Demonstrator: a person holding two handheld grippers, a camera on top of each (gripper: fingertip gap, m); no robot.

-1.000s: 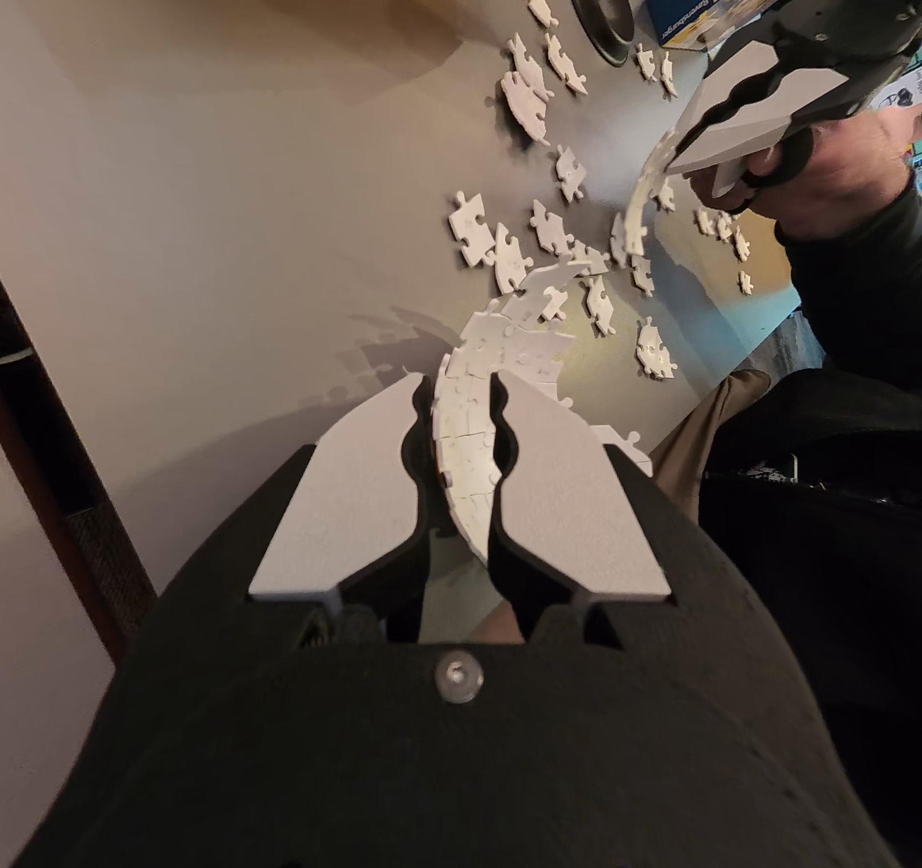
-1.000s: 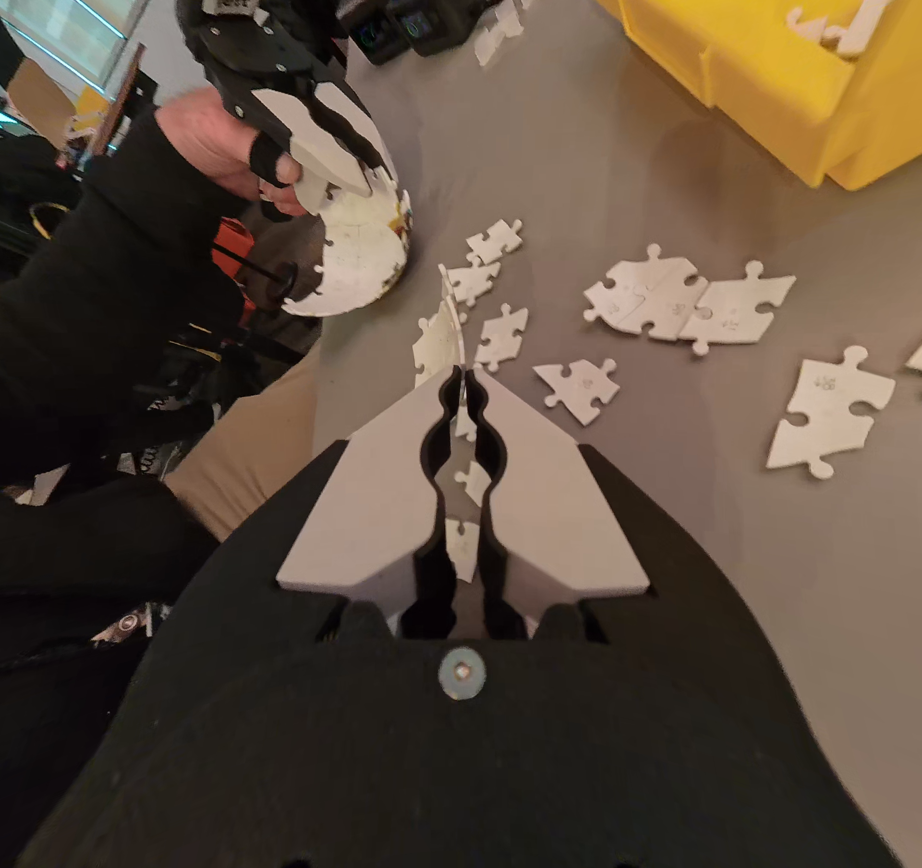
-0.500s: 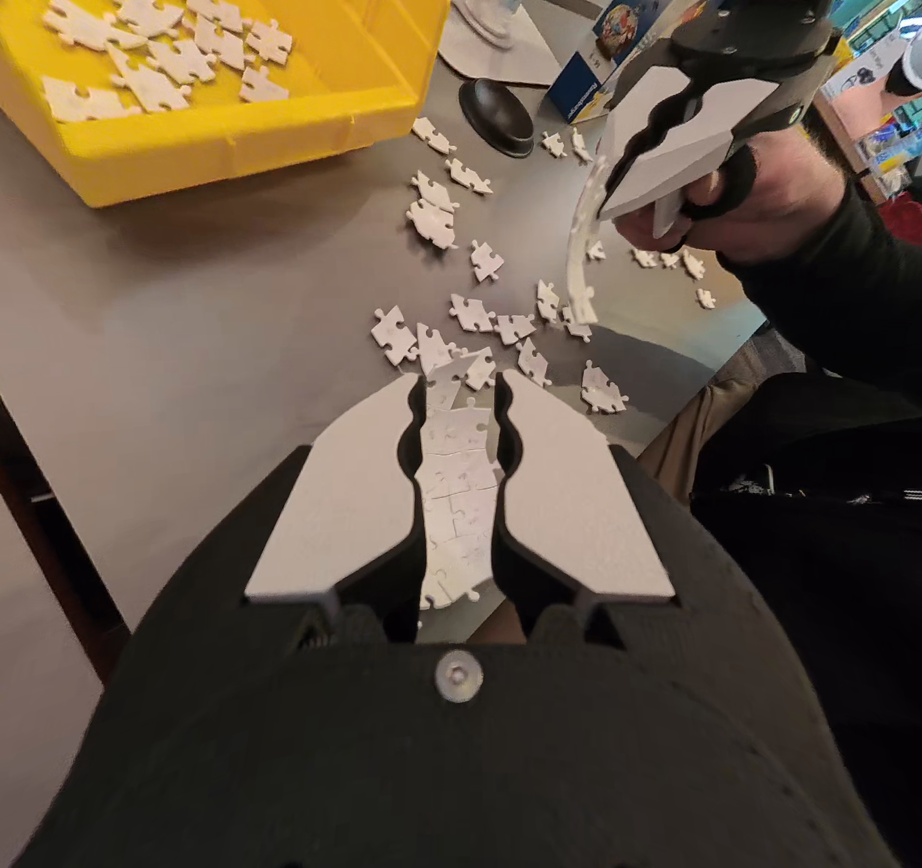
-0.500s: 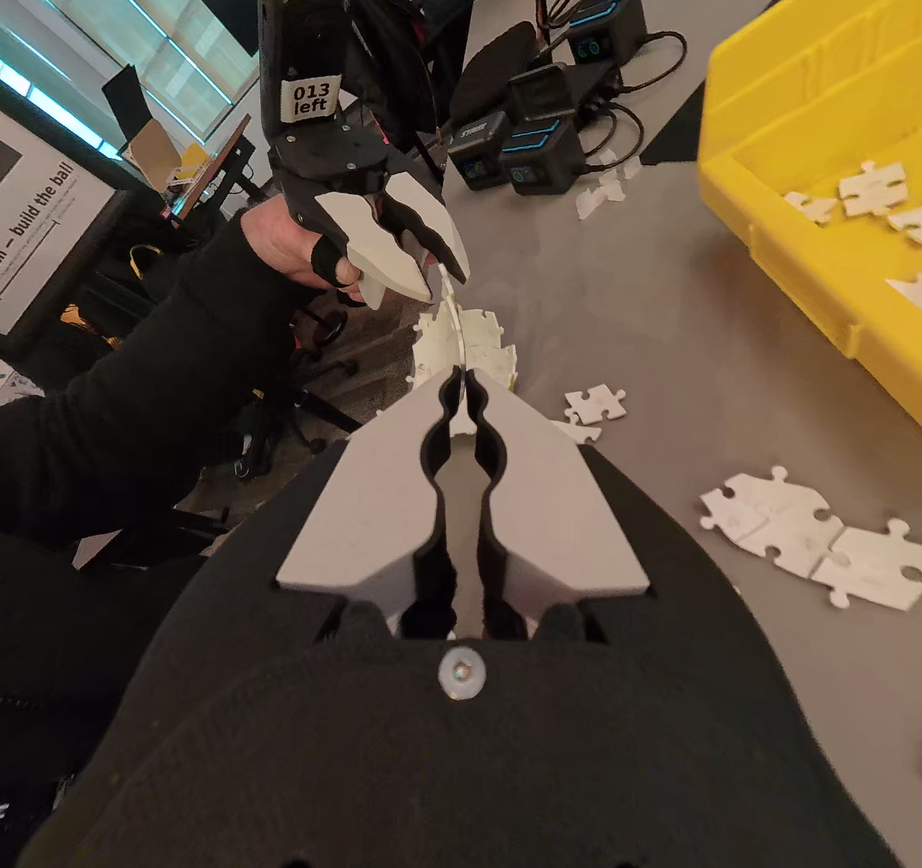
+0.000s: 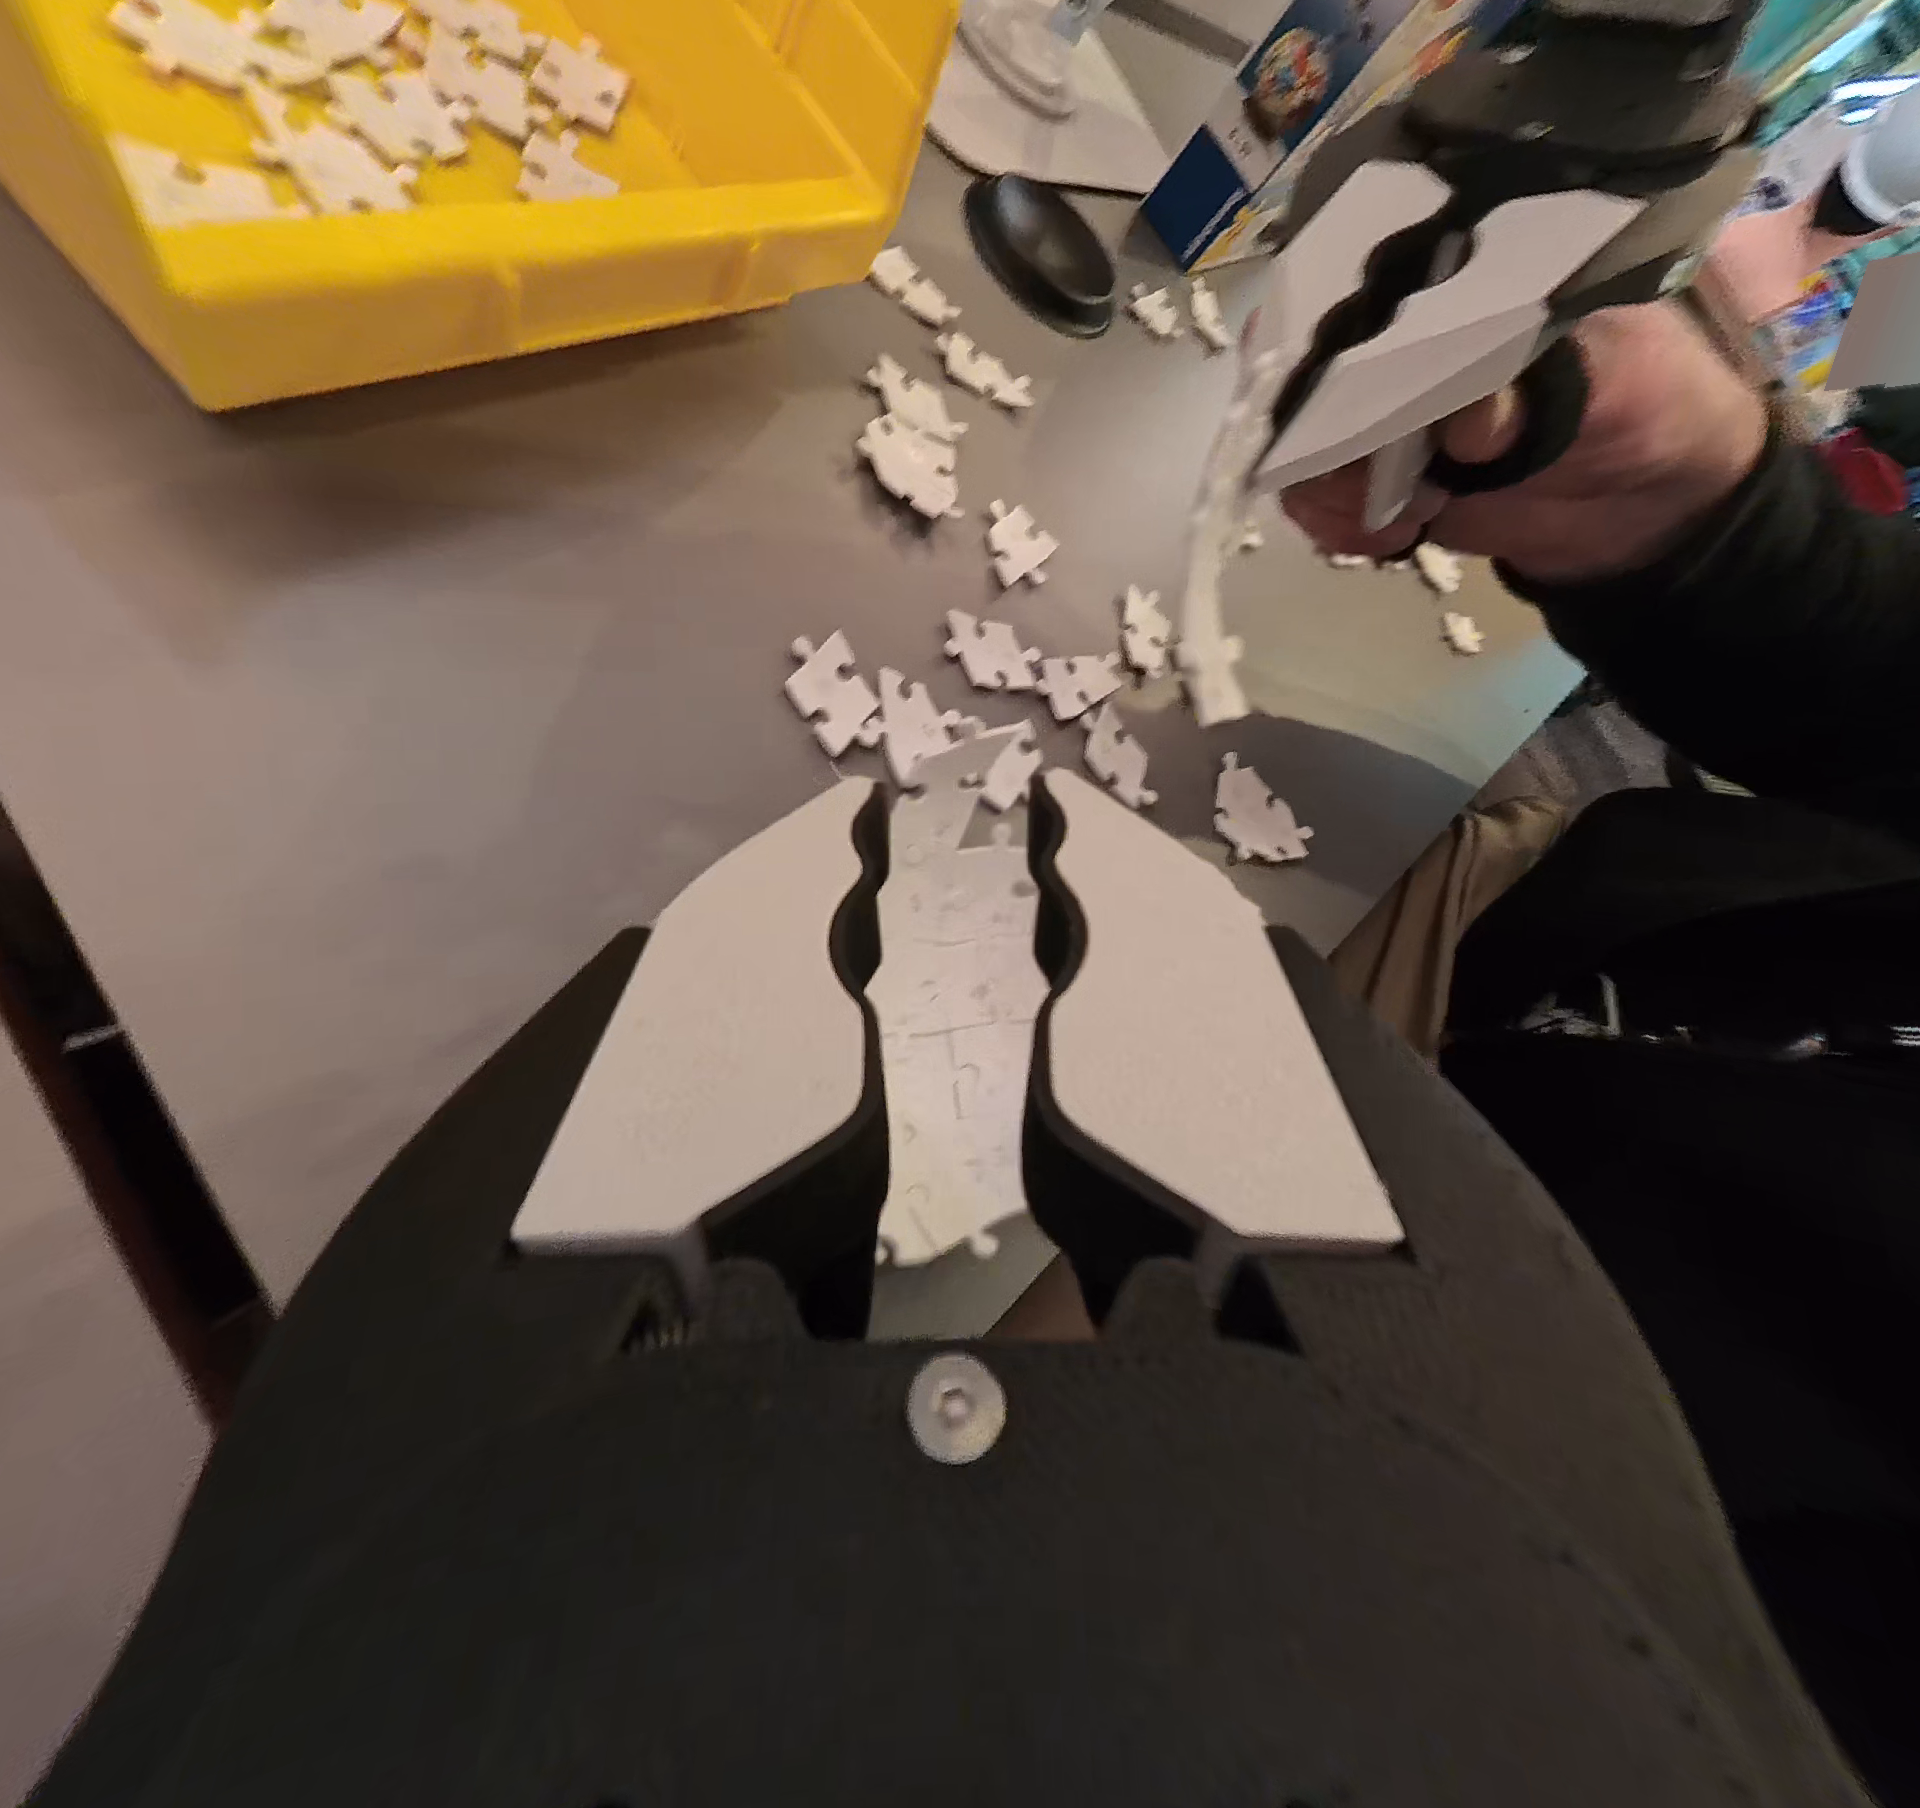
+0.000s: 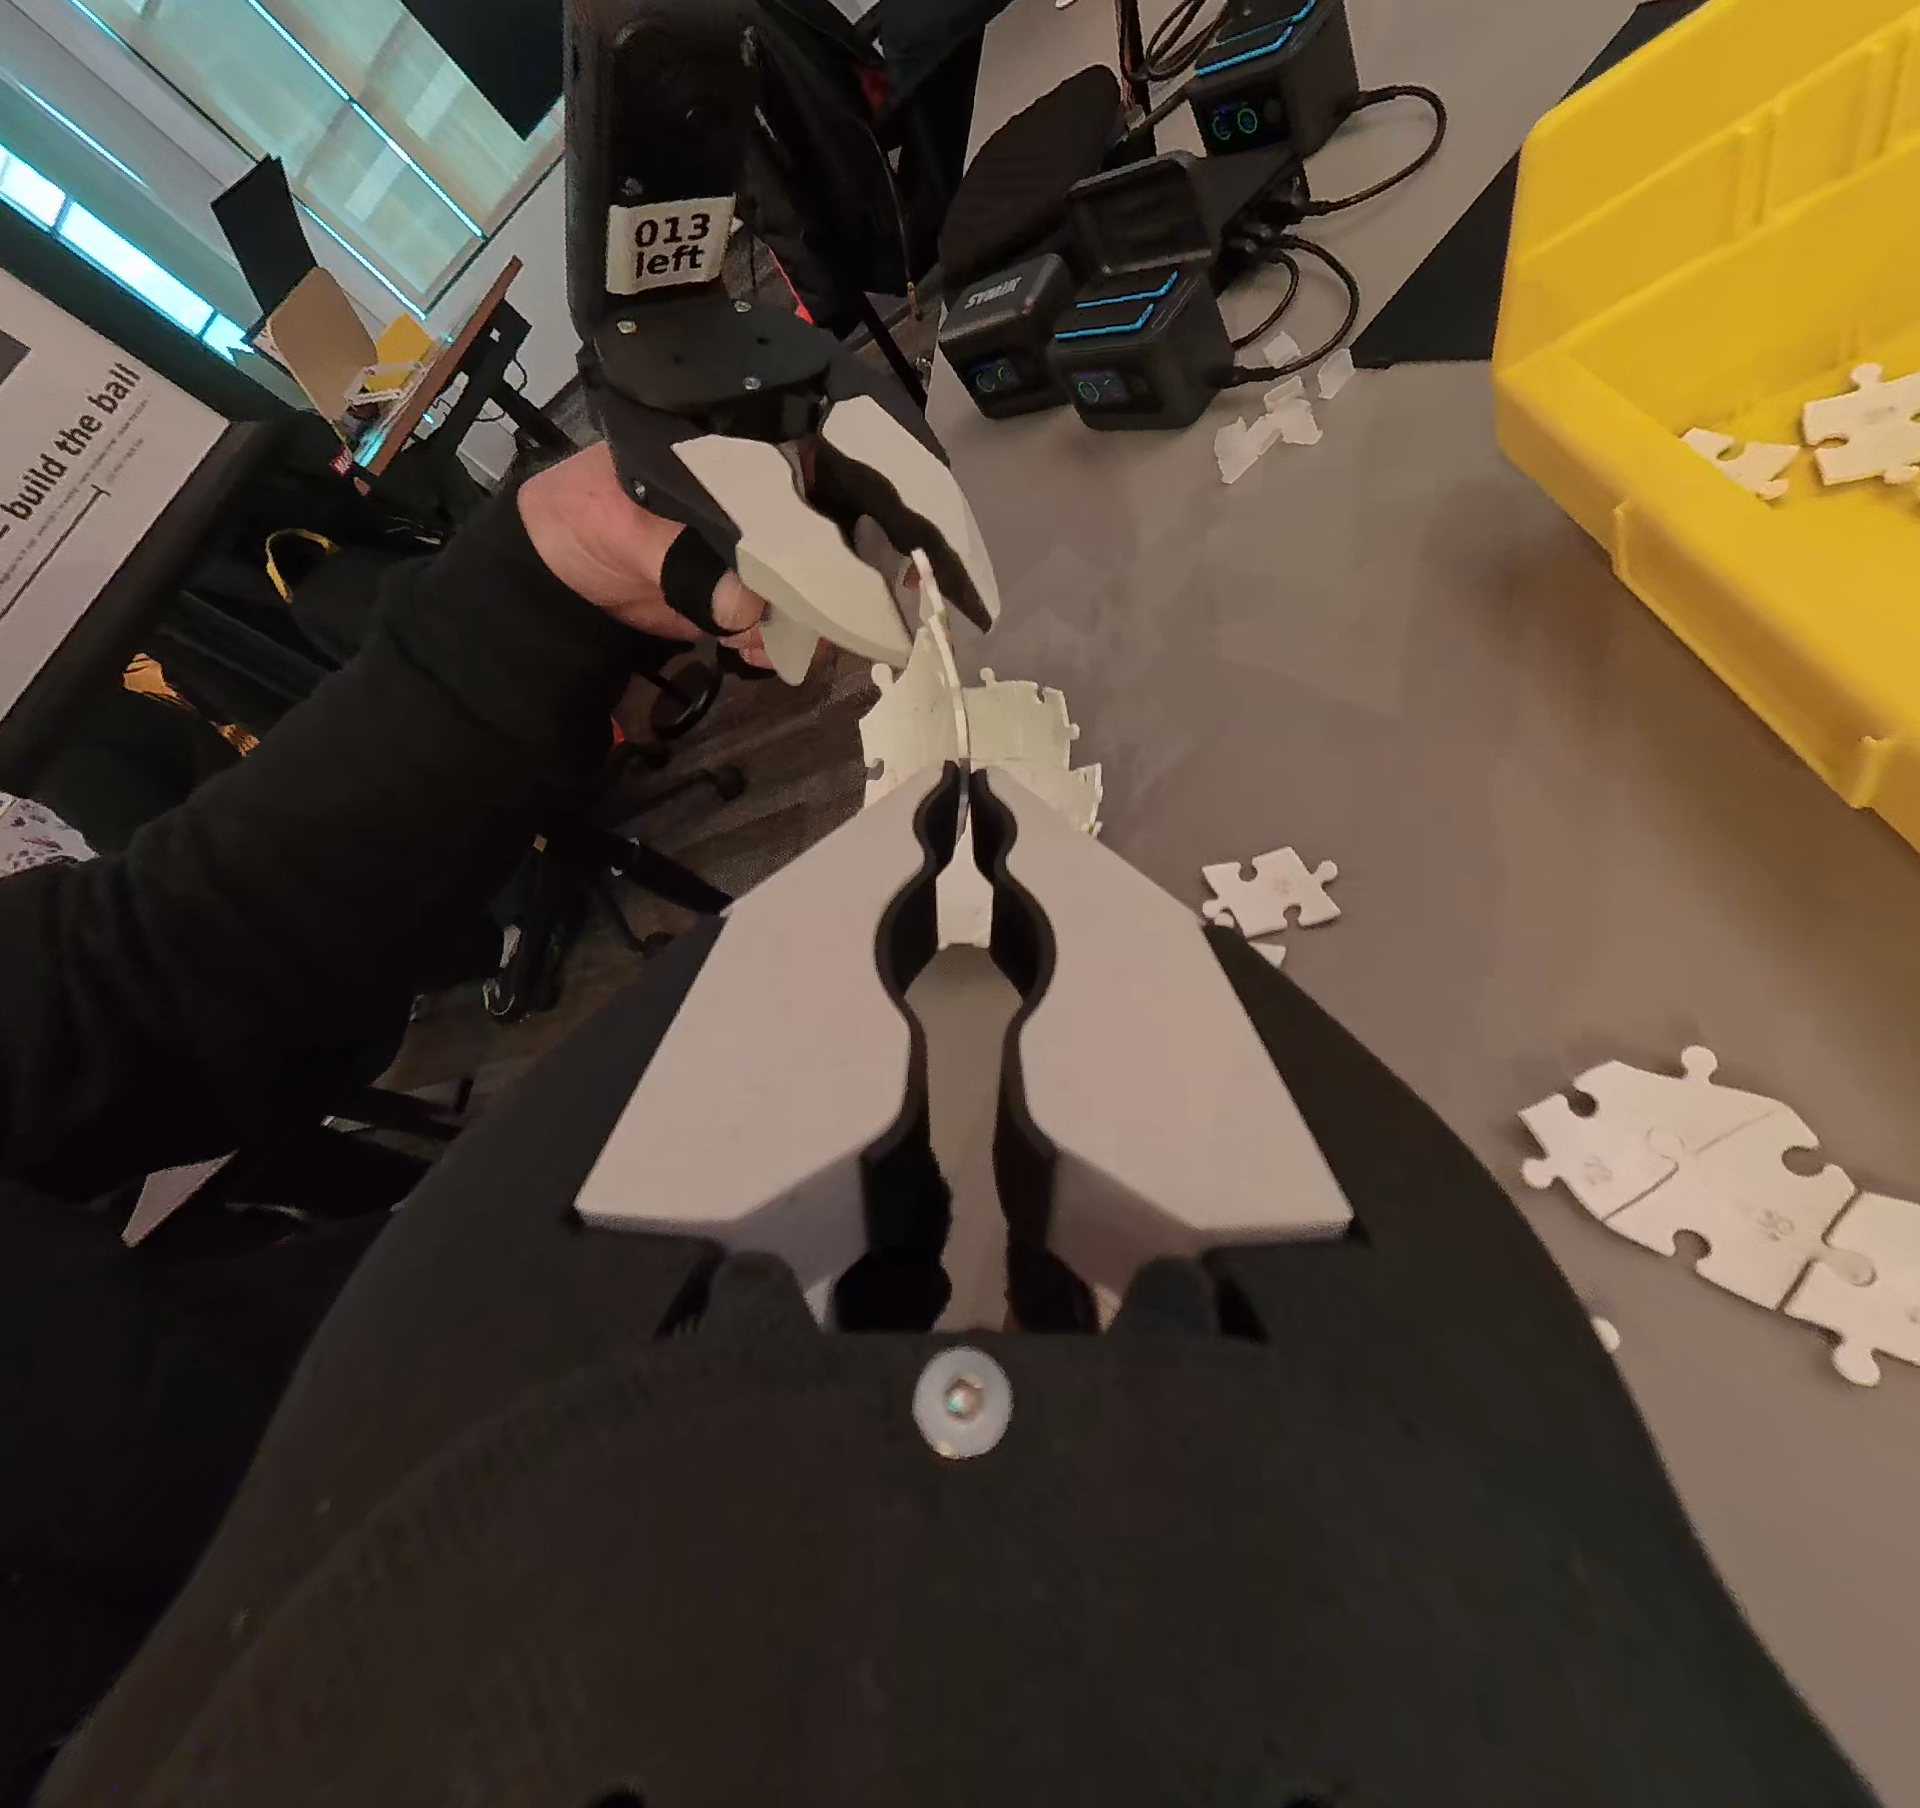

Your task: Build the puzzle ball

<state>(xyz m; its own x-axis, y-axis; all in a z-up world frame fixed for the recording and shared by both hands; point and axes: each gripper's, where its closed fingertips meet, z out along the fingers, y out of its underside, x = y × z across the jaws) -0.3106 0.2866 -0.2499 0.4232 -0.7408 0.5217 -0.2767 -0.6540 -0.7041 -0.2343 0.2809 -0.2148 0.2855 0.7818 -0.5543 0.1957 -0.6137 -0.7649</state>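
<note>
The left gripper [image 5: 954, 802], black-bodied with pale grey fingers, has a curved white shell of joined puzzle pieces [image 5: 961, 1020] between its fingers in the left wrist view, the shell filling the gap from the tips back to the base. Whether the fingers press on it this view does not settle. The right wrist view shows that gripper [image 6: 914, 615] from outside, held in a hand [image 6: 613, 553] in a black sleeve, with its tips closed on the upper edge of the shell [image 6: 997, 730], which hangs below them above the near edge of the grey table [image 6: 1455, 719].

The right gripper [image 6: 961, 787] has its tips nearly together on the thin edge of a curved white strip of joined pieces [image 6: 951, 678]. That strip shows only edge-on there, running up towards the left gripper's tips. The left wrist view shows its long arc [image 5: 1210, 563] hanging from the right gripper [image 5: 1262, 449], to the right of the loose white puzzle pieces [image 5: 997, 657] scattered on the table [image 5: 364, 667]; this part of the picture is blurred.

Beyond the scattered pieces, the left wrist view shows a yellow plastic bin [image 5: 520, 283] holding more white pieces, a black round stand [image 5: 1039, 252] and a blue printed box [image 5: 1278, 158] to the bin's right. Only the right wrist view shows the small black devices with blue lights [image 6: 1122, 345] and their cables left of the bin [image 6: 1714, 408], and a joined row of flat pieces [image 6: 1704, 1197] lying on the table.
</note>
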